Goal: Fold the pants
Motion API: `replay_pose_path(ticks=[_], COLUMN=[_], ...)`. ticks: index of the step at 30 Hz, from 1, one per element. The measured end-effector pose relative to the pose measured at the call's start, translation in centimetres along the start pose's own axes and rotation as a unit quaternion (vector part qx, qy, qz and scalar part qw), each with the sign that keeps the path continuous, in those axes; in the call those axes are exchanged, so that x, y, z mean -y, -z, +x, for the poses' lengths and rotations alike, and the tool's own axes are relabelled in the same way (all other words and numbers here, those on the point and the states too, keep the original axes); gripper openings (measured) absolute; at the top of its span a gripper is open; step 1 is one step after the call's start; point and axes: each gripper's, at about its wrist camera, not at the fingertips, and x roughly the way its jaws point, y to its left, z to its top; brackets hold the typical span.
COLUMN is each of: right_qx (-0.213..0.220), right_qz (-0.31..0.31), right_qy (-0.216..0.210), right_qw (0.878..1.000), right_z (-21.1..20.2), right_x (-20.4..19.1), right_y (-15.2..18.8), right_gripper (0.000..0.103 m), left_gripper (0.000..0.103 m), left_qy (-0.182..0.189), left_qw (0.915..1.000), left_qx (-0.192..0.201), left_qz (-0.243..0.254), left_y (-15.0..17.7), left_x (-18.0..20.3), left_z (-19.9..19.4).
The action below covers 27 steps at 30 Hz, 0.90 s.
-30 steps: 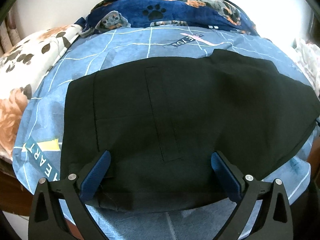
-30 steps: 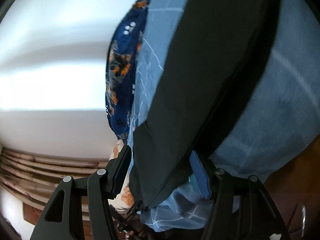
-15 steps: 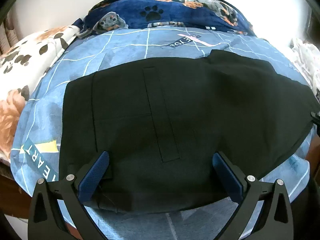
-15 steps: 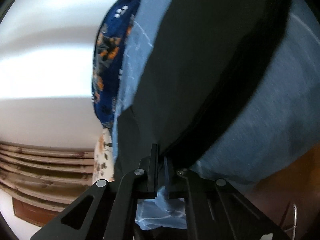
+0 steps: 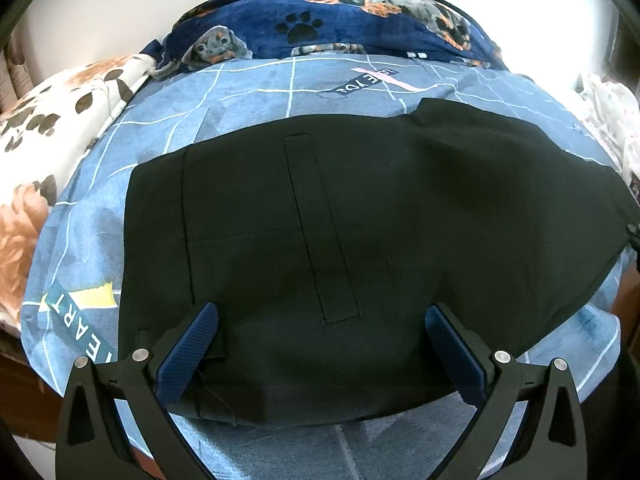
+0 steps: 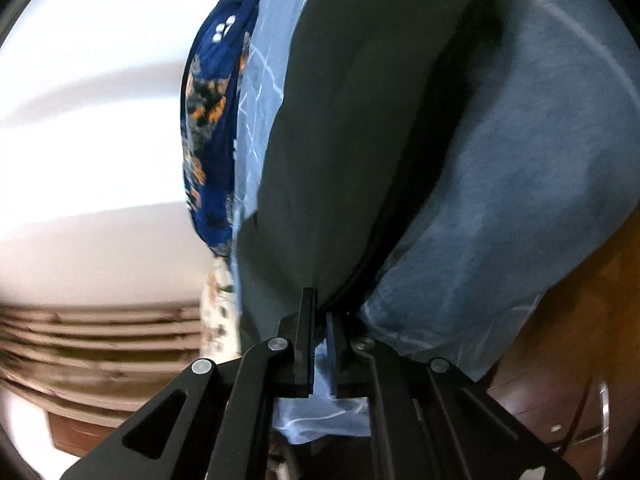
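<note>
Black pants lie spread flat on a blue patterned bedsheet, waistband to the left. My left gripper is open wide, its blue-padded fingers resting over the near edge of the pants. In the right wrist view the pants run away from me, and my right gripper is shut on their edge. The pinched fabric sits between the closed tips.
A navy dog-print blanket lies at the far end of the bed. A white paw-print pillow is at the left. A wooden bed frame or floor shows at the right. A white wall is behind.
My right gripper closed from wide open onto the edge of the pants. The left gripper stayed open and barely moved.
</note>
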Motion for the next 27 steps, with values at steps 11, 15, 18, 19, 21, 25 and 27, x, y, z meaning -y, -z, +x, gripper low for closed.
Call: replay_pose_path(ticks=[11,15,18,19,21,25,27], right_qx=[0.221,0.244,0.233,0.232,0.229,0.229,0.226], right_qz=[0.011,-0.001,-0.004,-0.007,-0.014,-0.019,-0.025], right_qy=[0.035,0.053,0.053,0.057,0.071,0.074,0.068], right_qw=[0.975,0.968,0.971,0.971,0.971,0.970,0.971], right_z=[-15.1,-17.5,-17.2,-17.1,-16.7,-15.6,-15.4], right_x=[3.3,2.8,2.4,2.3,1.9,0.7,-0.1], right_y=[-7.1,-9.1,-10.1,-10.3,-10.7,-11.7,-11.7], right_gripper=[0.011,0.008,0.008,0.008,0.007,0.006,0.006], left_gripper=[0.103,0.103,0.103,0.103,0.103,0.103,0.103], left_qy=[-0.004,-0.011,-0.013,-0.012,-0.012,-0.012,-0.012], left_qw=[1.0000,0.9999,0.9999,0.9999,0.9999,0.9999,0.9999], left_qx=[0.000,-0.001,-0.002,-0.001,-0.002,-0.001,-0.001], left_qz=[0.003,0.001,0.001,0.002,0.002,0.002,0.001], left_y=[0.0,-0.1,-0.1,-0.1,-0.1,-0.1,-0.1], left_x=[0.1,0.2,0.1,0.1,0.0,0.1,0.2], left_z=[0.1,0.2,0.2,0.2,0.2,0.2,0.2])
